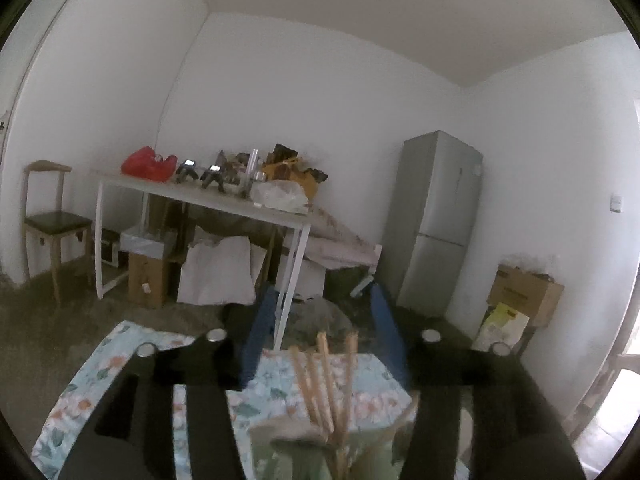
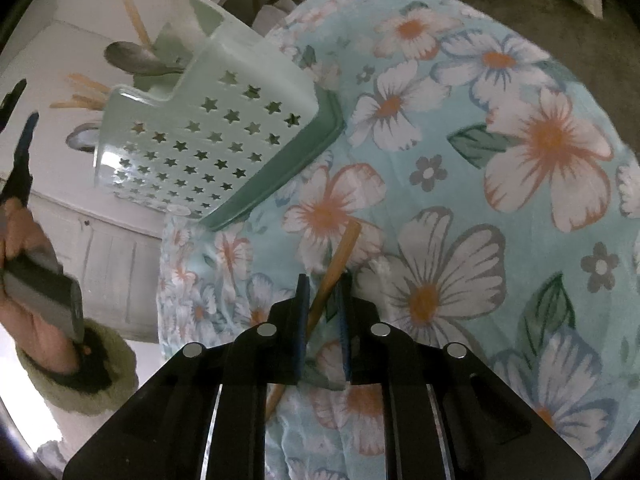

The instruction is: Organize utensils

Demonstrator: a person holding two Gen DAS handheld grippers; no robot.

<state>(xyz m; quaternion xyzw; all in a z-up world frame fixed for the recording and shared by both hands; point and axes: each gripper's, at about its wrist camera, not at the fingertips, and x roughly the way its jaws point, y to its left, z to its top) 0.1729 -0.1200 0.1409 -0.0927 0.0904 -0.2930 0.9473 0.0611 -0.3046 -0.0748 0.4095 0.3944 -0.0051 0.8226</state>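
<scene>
Utensils: wooden chopsticks (image 1: 320, 384) and spoons (image 2: 134, 58), most standing in the caddy, one chopstick out on the cloth.
Tablecloth: pale blue floral tablecloth (image 2: 500, 208) fills the right and centre of the right wrist view; it shows again low in the left wrist view.
Room behind: grey fridge (image 1: 436, 220) at right, white table (image 1: 208, 200) piled with clutter at mid-left, wooden chair (image 1: 50, 220) at far left, cardboard box (image 1: 524, 292) at lower right.
Caddy: mint-green utensil caddy (image 2: 208, 132) with star cut-outs, upper left of the right wrist view, on a darker green tray (image 2: 280, 176).
Left gripper: left gripper (image 1: 324, 344) with blue fingers spread wide around nothing, the chopstick tops and caddy rim just below, at bottom centre.
Right gripper: right gripper (image 2: 324, 312), bottom centre, jaws narrowed onto a loose chopstick (image 2: 340, 256); it slants between the blue pads, far end against the cloth.
Hand: a hand (image 2: 36, 272) at the left edge grips the other tool's handle.
</scene>
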